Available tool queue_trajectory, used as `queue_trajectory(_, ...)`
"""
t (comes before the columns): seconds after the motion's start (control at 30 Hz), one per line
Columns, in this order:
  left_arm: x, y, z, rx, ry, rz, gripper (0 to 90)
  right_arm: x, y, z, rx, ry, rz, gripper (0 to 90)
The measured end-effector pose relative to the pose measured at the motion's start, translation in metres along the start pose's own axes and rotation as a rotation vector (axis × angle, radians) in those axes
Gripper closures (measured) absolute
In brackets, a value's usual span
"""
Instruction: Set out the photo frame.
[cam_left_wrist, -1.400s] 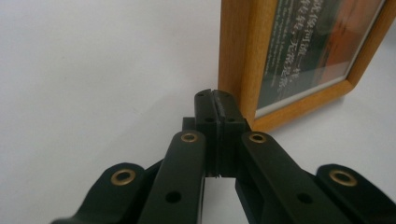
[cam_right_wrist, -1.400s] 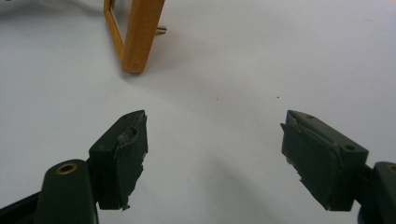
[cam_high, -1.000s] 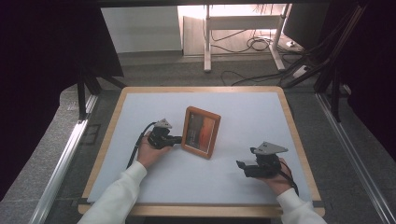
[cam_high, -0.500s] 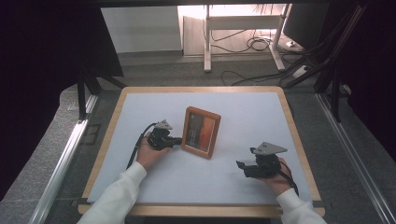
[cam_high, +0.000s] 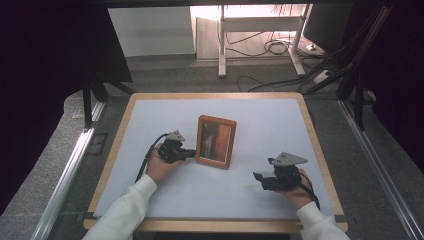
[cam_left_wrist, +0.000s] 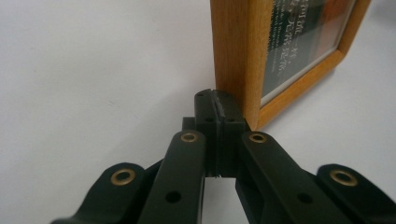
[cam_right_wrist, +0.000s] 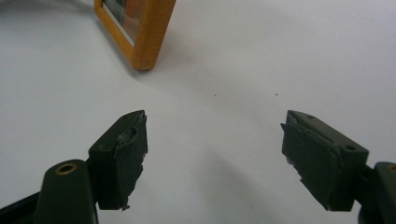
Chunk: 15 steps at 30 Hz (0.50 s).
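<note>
I see a wooden picture frame (cam_high: 216, 142) with a warm orange border and a dark print behind glass, lying near the middle of the white table (cam_high: 260, 115). My left gripper (cam_left_wrist: 218, 105) has its jaws pressed together with nothing between them, tips right against the frame's left edge. My right gripper (cam_right_wrist: 212, 154) sits well apart from it, jaws spread wide, holding nothing.
</note>
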<state>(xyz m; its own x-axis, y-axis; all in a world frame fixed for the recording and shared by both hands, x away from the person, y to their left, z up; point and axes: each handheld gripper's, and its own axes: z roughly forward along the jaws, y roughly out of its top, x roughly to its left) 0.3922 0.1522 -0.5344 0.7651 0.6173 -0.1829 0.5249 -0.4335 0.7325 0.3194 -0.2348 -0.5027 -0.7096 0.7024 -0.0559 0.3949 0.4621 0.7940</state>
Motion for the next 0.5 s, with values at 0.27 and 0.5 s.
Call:
queue_trajectory(0.27,-0.0040,-0.0001,-0.0003,0.004,-0.008,0.005,90.0,0.0001,0.0000,0.0000,0.001,0.000,-0.001,23.2)
queue_trajectory(0.5,-0.0084,-0.0003,-0.0006,0.014,-0.016,0.019,90.0,-0.0008,-0.0004,0.0004,0.002,-0.003,-0.001,23.1)
